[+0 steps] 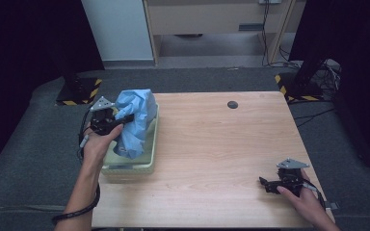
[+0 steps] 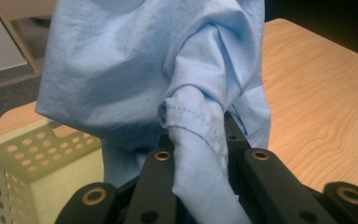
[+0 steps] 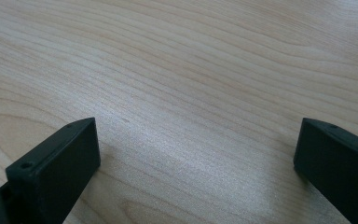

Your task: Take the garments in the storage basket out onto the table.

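High view, item listing. Light blue garment (image 1: pixel 135 122): bunched, lifted partly out of a pale green perforated basket (image 1: pixel 130 168) set at the left edge of the wooden table (image 1: pixel 221 144); its lower folds are seen hanging inside the basket, its bulk raised above the rim. Left gripper (image 1: pixel 120 120): held at the garment's left side, above the basket's far half, jaws clenched on a twisted, hemmed fold of the cloth; in the left gripper view that fold (image 2: pixel 198 154) is seen pinched between the black jaws, the rest of the garment rising beyond them and the basket wall (image 2: pixel 14 163) lying low to one side. Right gripper (image 1: pixel 266 184): rested near the table's front right corner, well apart from the garment, jaws spread wide with bare wood between them in the right gripper view.

Governing relation: the garment hangs directly from the left gripper, and open tabletop lies to its right. A carry rightward is judged the likely next move, the trailing folds needing to clear the rim.
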